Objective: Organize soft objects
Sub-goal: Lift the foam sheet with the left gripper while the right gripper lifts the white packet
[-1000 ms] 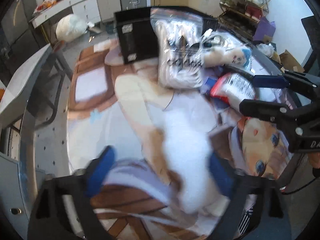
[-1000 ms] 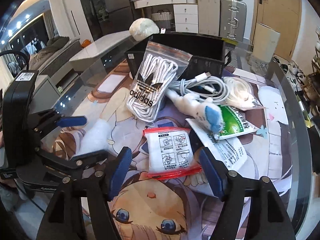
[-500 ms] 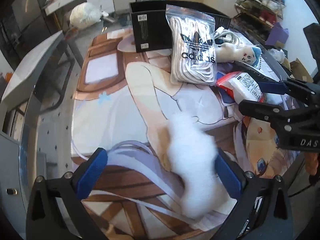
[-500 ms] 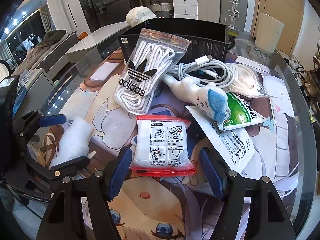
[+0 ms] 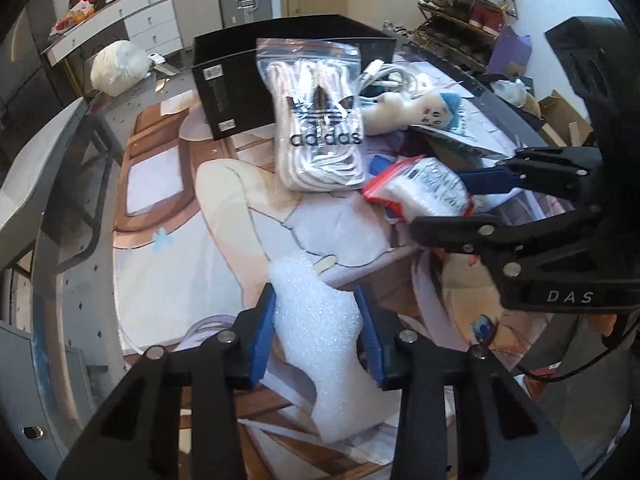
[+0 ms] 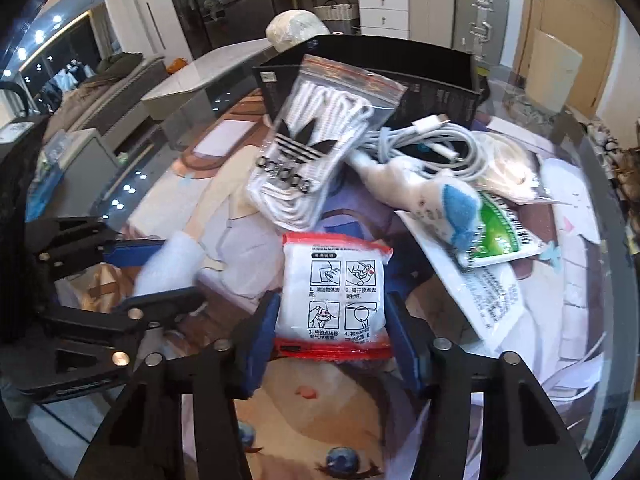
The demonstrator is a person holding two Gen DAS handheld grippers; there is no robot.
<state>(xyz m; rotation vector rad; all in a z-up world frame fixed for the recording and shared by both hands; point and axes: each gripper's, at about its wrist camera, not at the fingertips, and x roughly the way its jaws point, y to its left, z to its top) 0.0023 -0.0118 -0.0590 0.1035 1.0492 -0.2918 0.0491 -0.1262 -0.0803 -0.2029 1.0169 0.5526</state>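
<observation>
Step in hand, as judged: simultaneous pick-up of two soft items, presumably for transfer to the black box (image 5: 280, 76) at the far side of the table (image 5: 68, 280); neither item is yet seen lifted. Table: glass-topped, covered by a printed cartoon mat (image 5: 168, 240). Black box: open-topped, standing behind the heap of goods. Zip bag of white laces (image 6: 320, 152): leant against the box front, untouched. White charging cable (image 6: 436, 144): coiled beside the bag. Small plush figure with blue hair (image 6: 432, 196): laid across a green-printed sachet (image 6: 504, 228). White foam piece (image 5: 320, 320): lying on the mat at the near left, between the blue pads of the left gripper (image 5: 318, 332), whose jaws have just been closing and are now seen pressed against both its sides. Red-edged packet with printed instructions (image 6: 334, 296): lying near the mat's centre, between the pads of the right gripper (image 6: 332, 344), whose jaws have likewise just been closing; contact at both side edges is shown. Pose: both grippers are angled steeply down toward the table, side by side, each visible in the other's view. Next move, as judged: a gentle lift of each item clear of the mat, with a light grip kept on the yielding foam, then carriage over the bag of laces to the box
</observation>
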